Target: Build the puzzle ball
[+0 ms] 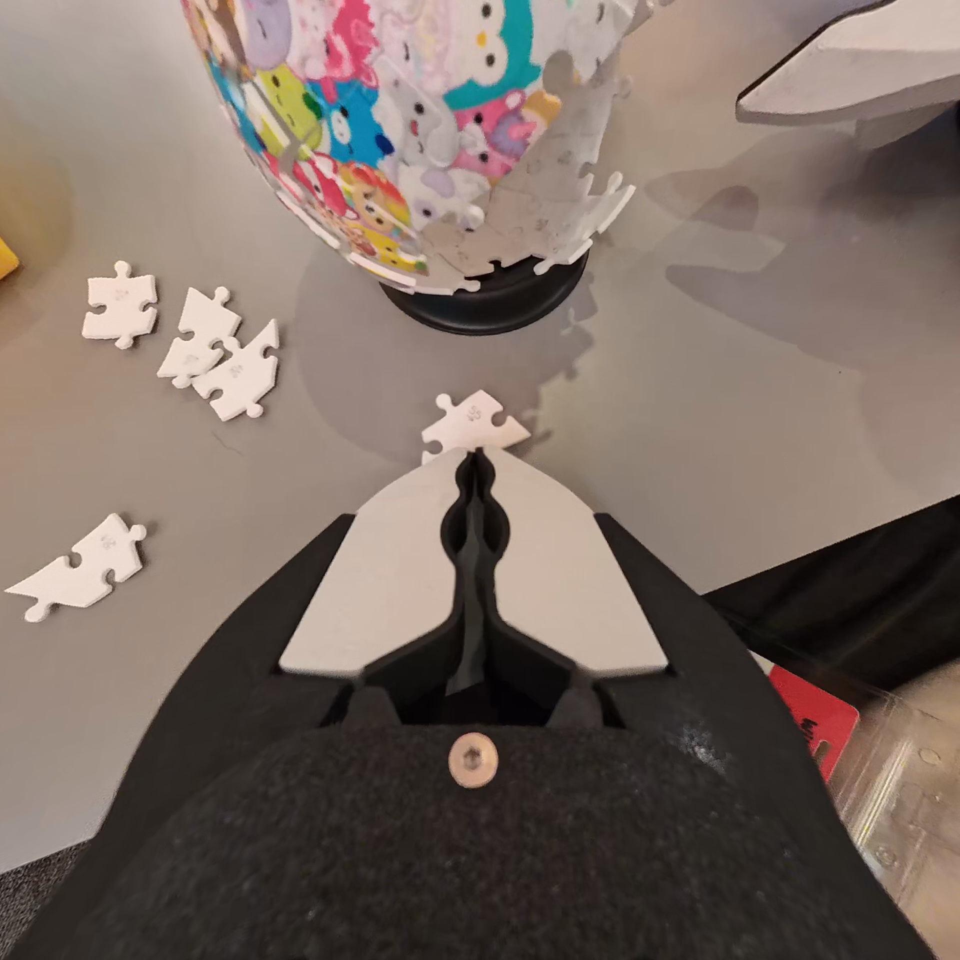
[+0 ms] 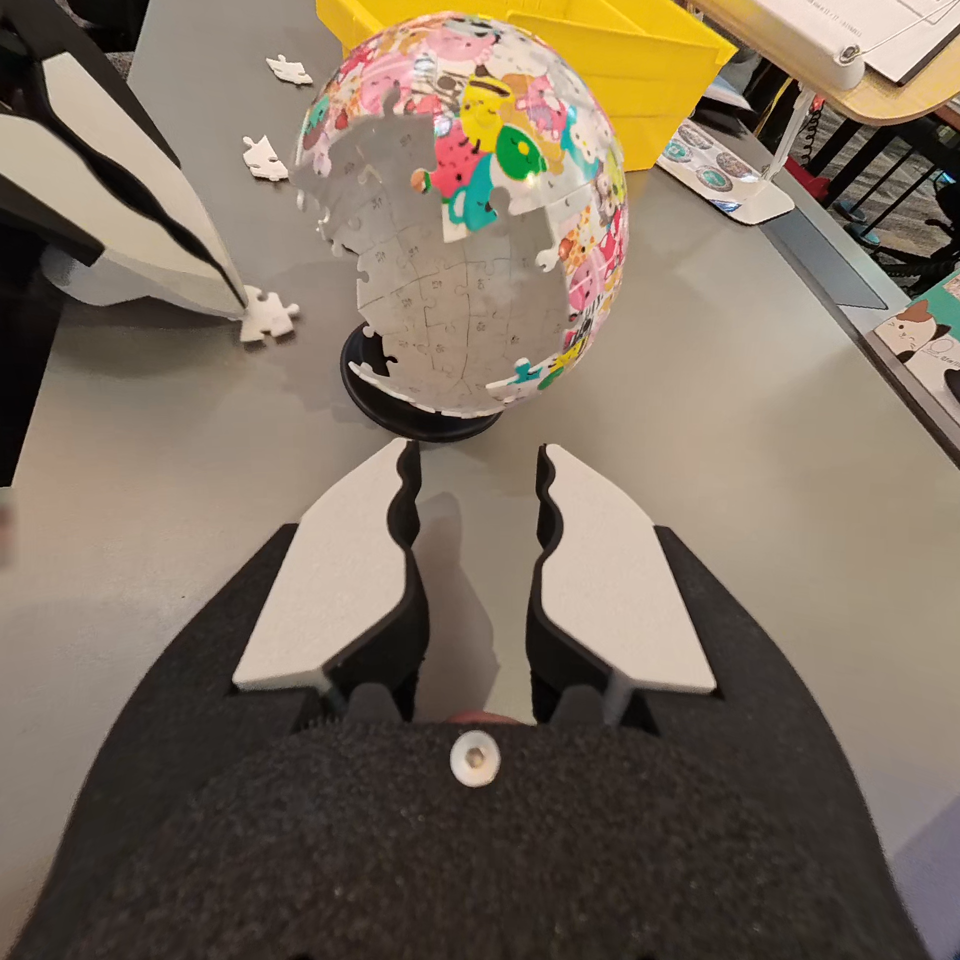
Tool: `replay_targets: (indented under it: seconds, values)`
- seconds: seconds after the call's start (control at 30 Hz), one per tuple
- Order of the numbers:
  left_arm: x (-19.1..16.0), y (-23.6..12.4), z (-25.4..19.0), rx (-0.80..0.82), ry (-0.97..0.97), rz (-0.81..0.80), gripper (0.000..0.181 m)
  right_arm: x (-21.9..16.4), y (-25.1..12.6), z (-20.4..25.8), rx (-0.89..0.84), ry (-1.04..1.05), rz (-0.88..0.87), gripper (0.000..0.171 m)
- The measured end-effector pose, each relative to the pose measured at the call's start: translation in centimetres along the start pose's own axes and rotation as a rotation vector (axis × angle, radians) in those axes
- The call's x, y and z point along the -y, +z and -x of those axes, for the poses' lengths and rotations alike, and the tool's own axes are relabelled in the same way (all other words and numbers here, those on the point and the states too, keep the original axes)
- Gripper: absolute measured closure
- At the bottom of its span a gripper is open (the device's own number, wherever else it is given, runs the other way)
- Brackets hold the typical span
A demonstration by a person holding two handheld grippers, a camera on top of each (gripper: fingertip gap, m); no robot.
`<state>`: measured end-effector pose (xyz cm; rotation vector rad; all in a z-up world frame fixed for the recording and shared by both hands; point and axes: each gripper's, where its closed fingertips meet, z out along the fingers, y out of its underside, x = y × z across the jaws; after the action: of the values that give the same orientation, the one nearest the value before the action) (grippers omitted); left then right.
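The puzzle ball (image 1: pixel 415 130) (image 2: pixel 467 218) stands on a black ring stand (image 1: pixel 488 306) (image 2: pixel 415 421). It is partly built: colourful cartoon pieces outside, and a large gap showing the grey inner faces. My left gripper (image 1: pixel 475 456) is shut, its tips resting on the near edge of a white loose piece (image 1: pixel 475 421) (image 2: pixel 270 319) that lies flat on the table; it also shows in the right wrist view (image 2: pixel 240 310). My right gripper (image 2: pixel 478 460) is open and empty just in front of the stand; it also shows in the left wrist view (image 1: pixel 852 78).
Several white loose pieces (image 1: pixel 200 337) lie left of the ball on the grey table (image 1: pixel 675 415), one nearer (image 1: pixel 78 566). A yellow bin (image 2: pixel 623 62) stands behind the ball. A cat picture card (image 2: pixel 924 332) lies at the right edge, clear and red packaging (image 1: pixel 810 722) at the near edge. Tip to tip, the grippers are about 15 centimeters apart.
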<state>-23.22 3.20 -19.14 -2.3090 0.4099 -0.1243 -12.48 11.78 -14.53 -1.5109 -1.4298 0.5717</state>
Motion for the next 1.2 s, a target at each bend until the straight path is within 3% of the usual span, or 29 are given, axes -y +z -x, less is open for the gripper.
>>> replay_targets:
  seconds: [0.43, 0.7, 0.93, 1.2]
  values:
    - [-0.37, -0.42, 0.37, 0.023, 0.023, 0.015, 0.171, -0.08, 0.03, 0.0, 0.002, 0.002, 0.005, 0.129]
    - [-0.76, -0.43, 0.8, -0.039, 0.313, 0.227, 0.17, -0.33, 0.05, 0.09, 0.012, 0.0, 0.02, 0.129]
    - [-0.44, 0.07, 0.37, -0.114, 0.336, 0.25, 0.176, -0.42, -0.1, -0.1, 0.012, 0.016, 0.019, 0.13]
    - [-0.38, 0.11, 0.48, -0.082, 0.339, 0.236, 0.176, -0.41, -0.12, 0.0, 0.014, 0.014, 0.019, 0.13]
